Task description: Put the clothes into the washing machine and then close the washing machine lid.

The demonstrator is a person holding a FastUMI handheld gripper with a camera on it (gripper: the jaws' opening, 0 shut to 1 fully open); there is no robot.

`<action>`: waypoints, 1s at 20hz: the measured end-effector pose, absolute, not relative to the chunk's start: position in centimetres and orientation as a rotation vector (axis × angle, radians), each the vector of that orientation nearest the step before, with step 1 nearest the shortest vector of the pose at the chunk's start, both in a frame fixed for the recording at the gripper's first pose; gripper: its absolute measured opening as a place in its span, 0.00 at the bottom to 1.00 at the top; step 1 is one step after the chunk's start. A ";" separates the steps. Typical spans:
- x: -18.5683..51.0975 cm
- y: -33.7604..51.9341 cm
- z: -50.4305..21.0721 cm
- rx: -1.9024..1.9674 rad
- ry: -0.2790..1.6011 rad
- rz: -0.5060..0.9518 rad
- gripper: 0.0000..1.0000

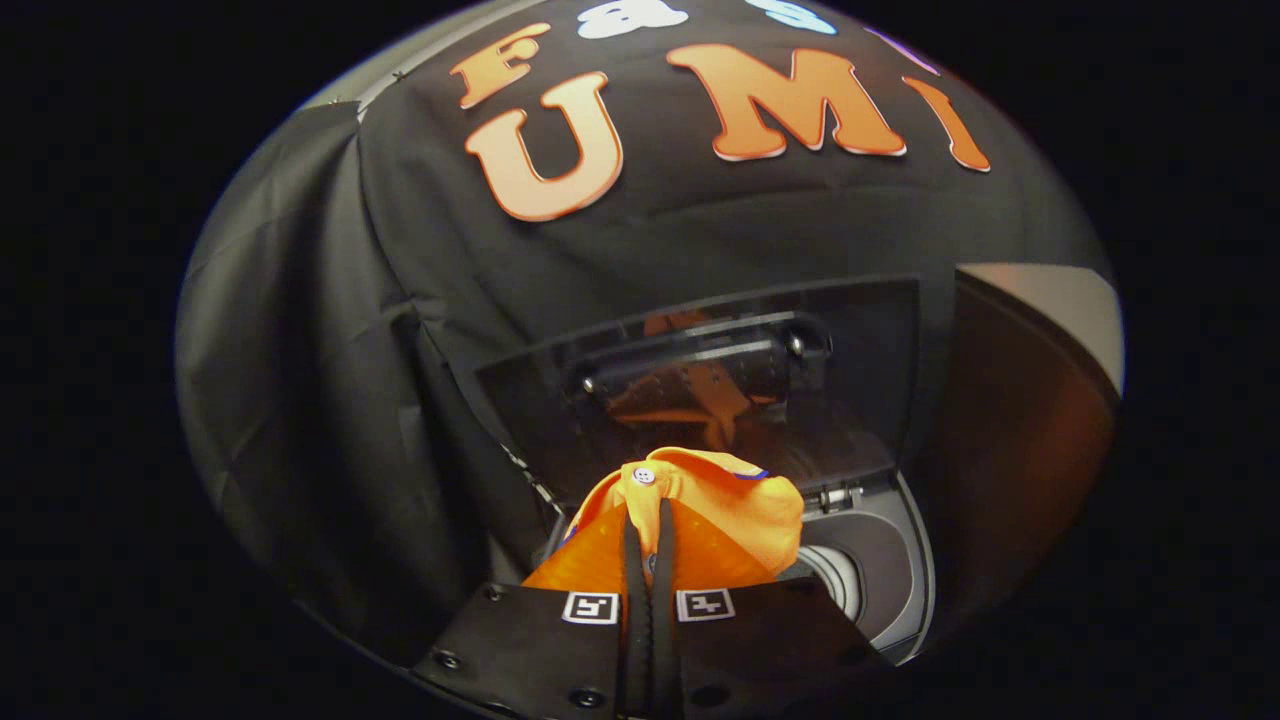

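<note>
Pinching an orange garment [700, 510] between closed fingers, the gripper [648, 530] holds it above the washing machine [880, 570], whose dark lid [700, 380] stands raised beyond.

Orange garment [700, 520] with a white button [645, 475]; grey washing machine [885, 560].

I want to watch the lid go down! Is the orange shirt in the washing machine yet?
Not yet. Done: the lid is standing open, and the gripper has picked up the orange garment. In hand: both fingers are pinched shut on the garment, holding it over the washing machine, whose drum opening shows just beside it. Left: dropping it in, then shutting the lid.
</note>
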State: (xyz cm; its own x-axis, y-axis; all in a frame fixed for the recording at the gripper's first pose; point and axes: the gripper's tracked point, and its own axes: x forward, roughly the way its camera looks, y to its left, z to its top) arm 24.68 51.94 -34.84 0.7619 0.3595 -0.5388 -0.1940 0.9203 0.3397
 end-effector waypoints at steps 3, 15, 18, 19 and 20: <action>25.6 52.0 -40.1 0.276 0.732 0.268 0.08; 23.6 51.6 -53.2 0.272 1.014 0.171 0.08; 23.5 50.9 -54.7 0.285 1.050 0.152 0.08; 23.5 50.9 -54.8 0.277 1.056 0.153 0.08; 23.2 50.9 -55.0 0.271 1.067 0.158 0.08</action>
